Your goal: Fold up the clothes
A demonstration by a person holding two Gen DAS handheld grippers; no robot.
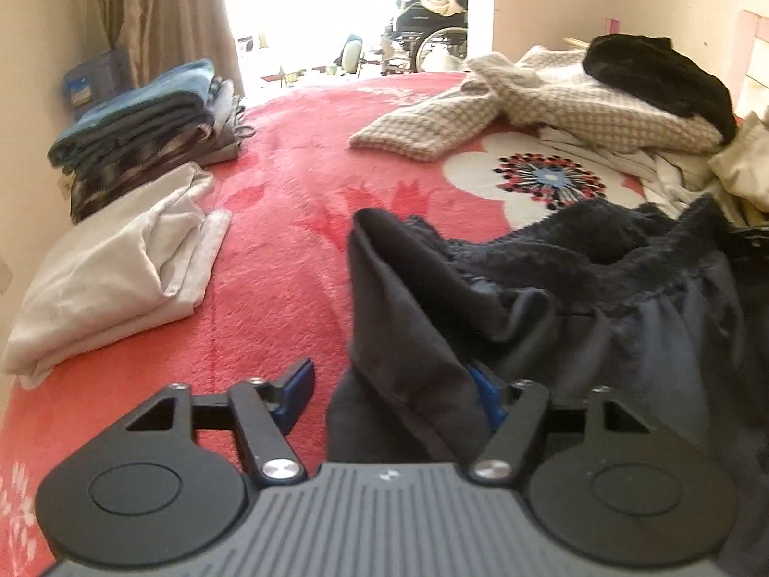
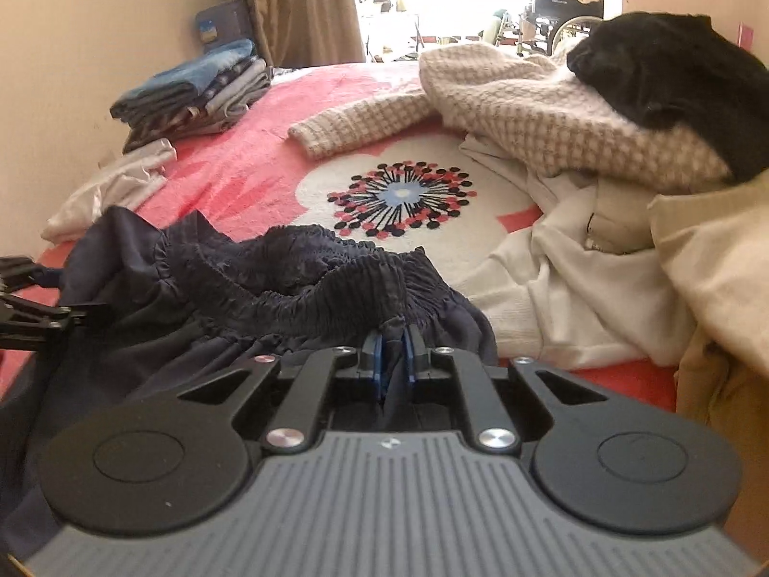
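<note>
A dark navy garment with a gathered elastic waistband [image 1: 528, 298] [image 2: 269, 279] lies bunched on the red flowered blanket [image 1: 288, 192]. In the left wrist view, my left gripper [image 1: 391, 389] stands open. A fold of the navy cloth rises between its fingers and leans on the right blue pad [image 1: 485, 394], while the left pad [image 1: 298, 384] is bare. In the right wrist view, my right gripper [image 2: 391, 351] is shut on the navy cloth just below the waistband. The left gripper [image 2: 29, 307] shows at the left edge of that view, at the garment's other end.
A stack of folded clothes [image 1: 144, 130] [image 2: 192, 91] sits by the wall, with a folded white cloth [image 1: 120, 269] in front. At the right is a heap: checked sweater [image 1: 528, 101], black garment [image 1: 658, 72], white and cream clothes [image 2: 576, 264]. Behind the bed is a bright doorway with a wheelchair [image 1: 432, 24].
</note>
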